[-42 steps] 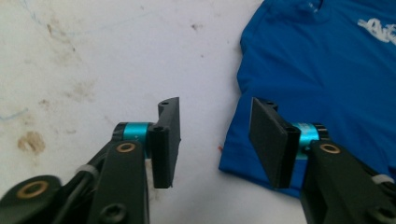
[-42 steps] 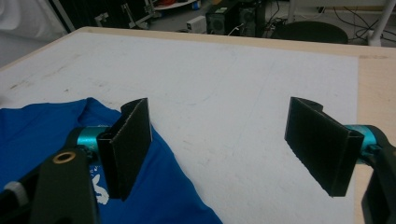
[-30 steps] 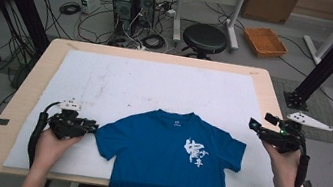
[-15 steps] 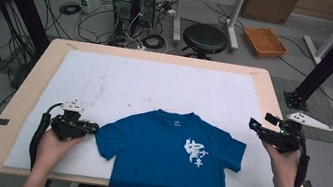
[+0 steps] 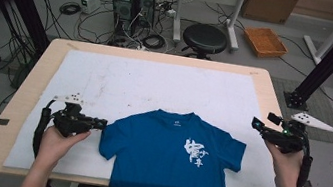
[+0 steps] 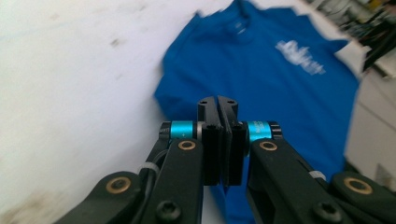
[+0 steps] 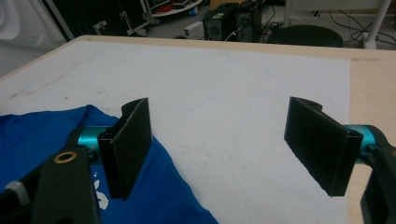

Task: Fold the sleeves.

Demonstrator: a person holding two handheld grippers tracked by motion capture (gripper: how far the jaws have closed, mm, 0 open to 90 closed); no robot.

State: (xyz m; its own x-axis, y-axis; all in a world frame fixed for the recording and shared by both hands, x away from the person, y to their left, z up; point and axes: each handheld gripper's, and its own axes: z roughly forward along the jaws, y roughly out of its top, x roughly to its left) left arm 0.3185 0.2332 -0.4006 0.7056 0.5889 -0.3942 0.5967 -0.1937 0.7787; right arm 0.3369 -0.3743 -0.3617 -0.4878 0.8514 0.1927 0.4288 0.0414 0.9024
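The blue T-shirt (image 5: 172, 157) looks light and limp; I'd pinch a sleeve hem. My left gripper (image 6: 218, 103) is closed, empty; my right gripper (image 7: 217, 149) gapes wide.

left gripper (image 5: 99, 123) nearer the shirt sleeve (image 5: 112, 138)

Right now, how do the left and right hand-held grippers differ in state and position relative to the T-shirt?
The left hand-held gripper has its jaws pressed together, while the right hand-held gripper has them wide apart. The left sits low at the T-shirt sleeve, its tip about at the sleeve's edge; the right hangs apart from the shirt, past the other sleeve near the table edge. Both point toward the shirt, and neither holds anything.
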